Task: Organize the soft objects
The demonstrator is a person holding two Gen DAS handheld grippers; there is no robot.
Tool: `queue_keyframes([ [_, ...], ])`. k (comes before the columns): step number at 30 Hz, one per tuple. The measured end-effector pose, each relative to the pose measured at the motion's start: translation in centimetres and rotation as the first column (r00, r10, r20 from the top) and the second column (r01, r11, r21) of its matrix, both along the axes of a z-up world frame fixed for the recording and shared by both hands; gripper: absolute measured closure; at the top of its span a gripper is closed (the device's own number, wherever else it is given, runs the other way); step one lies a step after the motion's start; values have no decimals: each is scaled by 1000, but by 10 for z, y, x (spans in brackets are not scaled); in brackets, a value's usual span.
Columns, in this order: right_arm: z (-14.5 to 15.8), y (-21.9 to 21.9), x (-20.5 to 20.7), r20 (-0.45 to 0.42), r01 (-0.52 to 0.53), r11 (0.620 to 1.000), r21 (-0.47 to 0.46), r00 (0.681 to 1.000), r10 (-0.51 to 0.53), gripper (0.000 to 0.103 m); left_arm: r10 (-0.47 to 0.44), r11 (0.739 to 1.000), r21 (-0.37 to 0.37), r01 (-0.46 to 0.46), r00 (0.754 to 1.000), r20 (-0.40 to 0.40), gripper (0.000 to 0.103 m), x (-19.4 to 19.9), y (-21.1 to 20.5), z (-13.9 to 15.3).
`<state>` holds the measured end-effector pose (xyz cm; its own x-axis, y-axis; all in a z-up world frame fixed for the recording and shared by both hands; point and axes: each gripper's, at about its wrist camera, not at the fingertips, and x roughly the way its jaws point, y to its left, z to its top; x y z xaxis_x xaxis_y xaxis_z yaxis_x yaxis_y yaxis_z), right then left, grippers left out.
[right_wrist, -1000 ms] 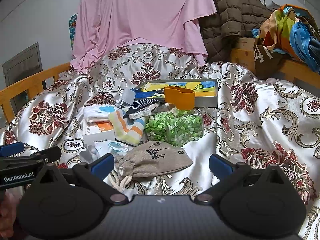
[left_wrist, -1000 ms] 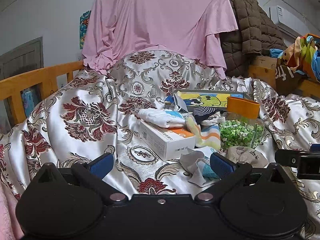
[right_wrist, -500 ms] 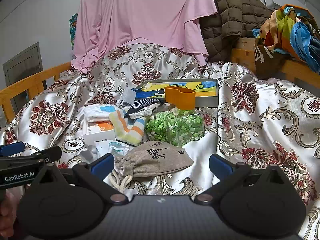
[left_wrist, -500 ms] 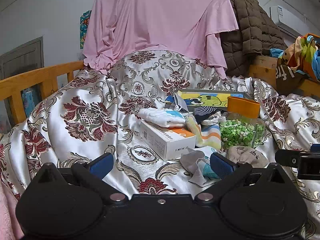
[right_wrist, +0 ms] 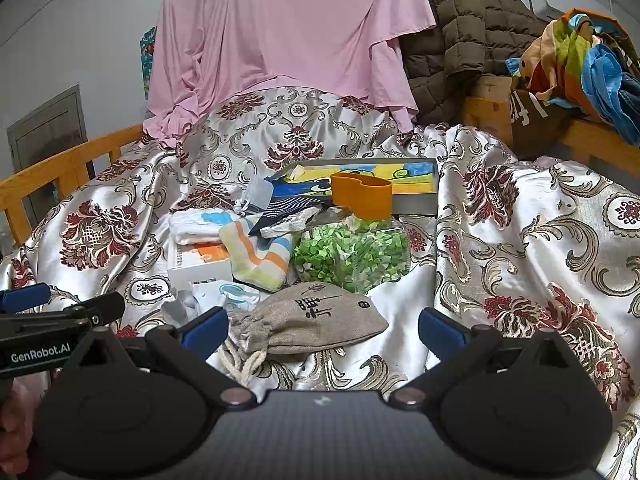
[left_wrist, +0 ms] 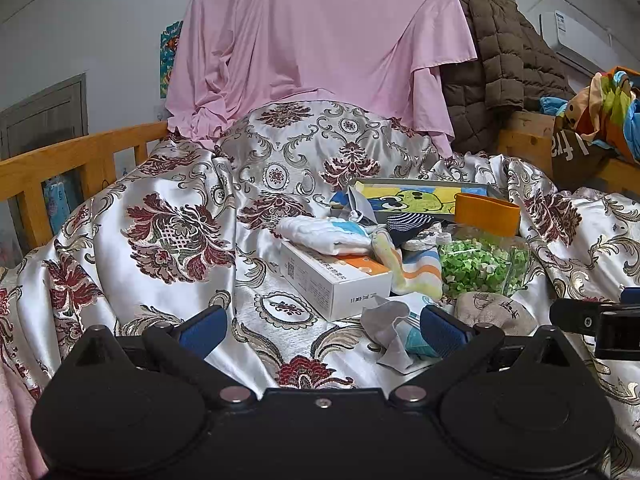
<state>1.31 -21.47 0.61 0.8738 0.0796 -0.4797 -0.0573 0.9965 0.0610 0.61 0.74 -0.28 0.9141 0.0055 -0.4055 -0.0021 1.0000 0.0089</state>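
A big shiny bedspread point(right_wrist: 500, 240) with red flowers fills most of both views. A pink cloth point(right_wrist: 280, 40) hangs in the upper middle, with a brown puffy coat point(right_wrist: 460, 32) to its right. A wooden bed rail point(left_wrist: 60, 164) runs along the left side.

The soft things sit in a pile in the middle of the frame. At the back lies a flat picture box point(right_wrist: 400, 184) with a cartoon on it. In front of it is a clear jar point(right_wrist: 352, 252) full of little green bits, with an orange lid point(right_wrist: 362, 194). Left of the jar lies a striped sock point(right_wrist: 256, 256), partly on a white box point(left_wrist: 332, 280). A white folded cloth point(left_wrist: 324, 236) sits on the far end of that box. A gray drawstring bag point(right_wrist: 312, 320) lies at the front of the pile, low in the middle of the right view, between the right gripper's blue fingertips. A small crumpled cloth point(left_wrist: 392, 328) lies just left of the bag.

The left gripper point(left_wrist: 322, 326) is spread wide and holds nothing. The right gripper point(right_wrist: 322, 326) is also spread wide and holds nothing.
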Motion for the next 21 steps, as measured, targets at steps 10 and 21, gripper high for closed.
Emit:
queue_keyframes([
  [10,1,-1,0,0,-1,1000,0,1000,1,0,0,1000,0,0,1000,0,1,0,0,0],
  [21,1,-2,0,0,-1,1000,1,1000,1,0,1,1000,-1,-1,1000,-2,1,0,1,0],
])
